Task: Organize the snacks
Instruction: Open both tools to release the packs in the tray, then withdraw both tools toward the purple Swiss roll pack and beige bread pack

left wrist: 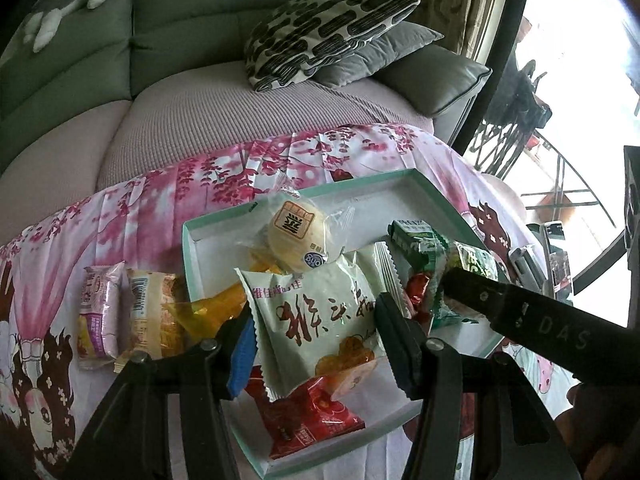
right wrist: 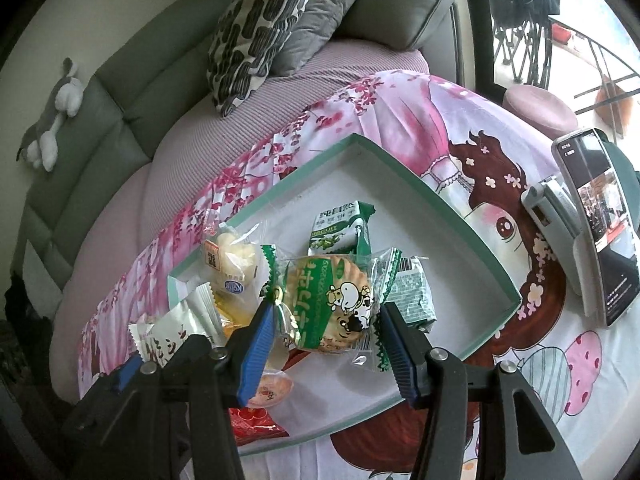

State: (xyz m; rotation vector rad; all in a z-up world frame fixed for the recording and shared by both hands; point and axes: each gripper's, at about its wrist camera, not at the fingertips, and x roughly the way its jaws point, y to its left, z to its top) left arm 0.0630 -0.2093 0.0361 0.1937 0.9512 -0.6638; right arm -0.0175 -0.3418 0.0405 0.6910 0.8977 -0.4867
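Teal-rimmed tray (right wrist: 472, 248) holds our snacks. Left tool (left wrist: 316, 320) brackets the white packet (left wrist: 316, 312) over its near end, grip uncertain; right tool (right wrist: 326, 320) open around the green cracker (right wrist: 328, 304) at its centre.

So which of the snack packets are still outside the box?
Two: the pink-and-white packet and the orange-and-white wafer packet beside it, both lying on the floral cloth left of the teal-rimmed box. All the other snacks sit in the box.
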